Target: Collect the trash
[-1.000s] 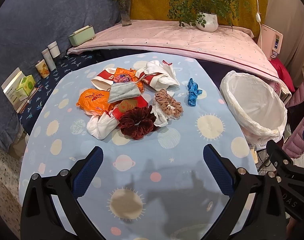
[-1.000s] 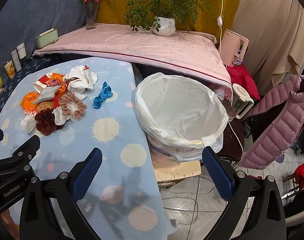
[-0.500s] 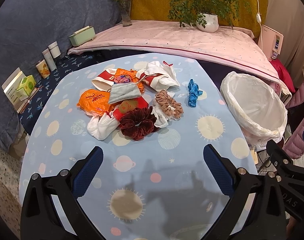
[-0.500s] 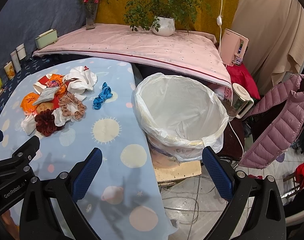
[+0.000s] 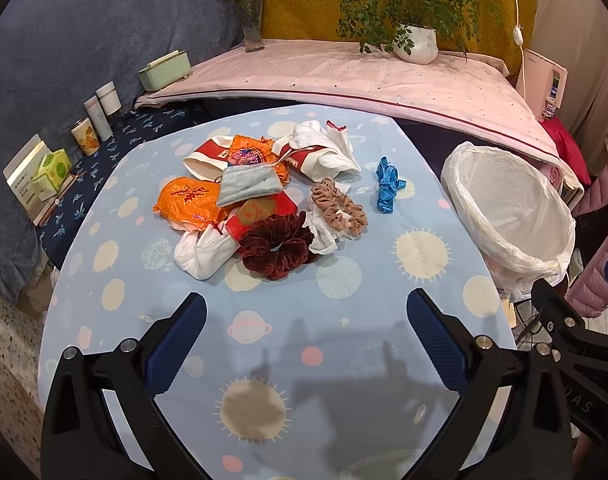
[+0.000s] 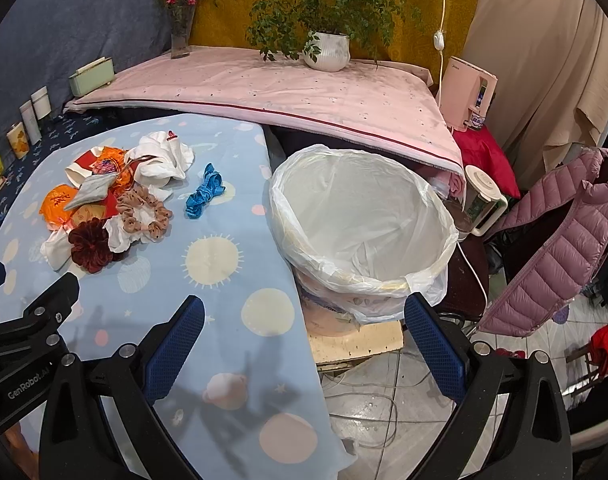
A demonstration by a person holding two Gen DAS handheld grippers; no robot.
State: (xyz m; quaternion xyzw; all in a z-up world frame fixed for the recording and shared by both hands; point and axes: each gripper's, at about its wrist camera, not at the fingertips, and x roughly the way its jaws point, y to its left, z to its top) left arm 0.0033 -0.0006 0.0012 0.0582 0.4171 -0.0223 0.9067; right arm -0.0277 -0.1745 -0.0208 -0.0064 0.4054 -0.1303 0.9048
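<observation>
While nothing is being held, I am keeping the left gripper (image 5: pixel 304 332) spread wide over the near edge of the table (image 5: pixel 343 360), its jaws empty, lining up on the pile of trash (image 5: pixel 264 204) at twelve o'clock. I am holding the right gripper (image 6: pixel 304 332) just as wide and just as empty, facing the lined bin (image 6: pixel 359 220) at one o'clock, just beside the table edge, ready for drops. A blue wrapper (image 5: pixel 387 185) is lying apart, between pile and bin. Overlapping wrappers are hiding what sits underneath; the grey piece (image 5: pixel 248 184) is possibly a face mask.
</observation>
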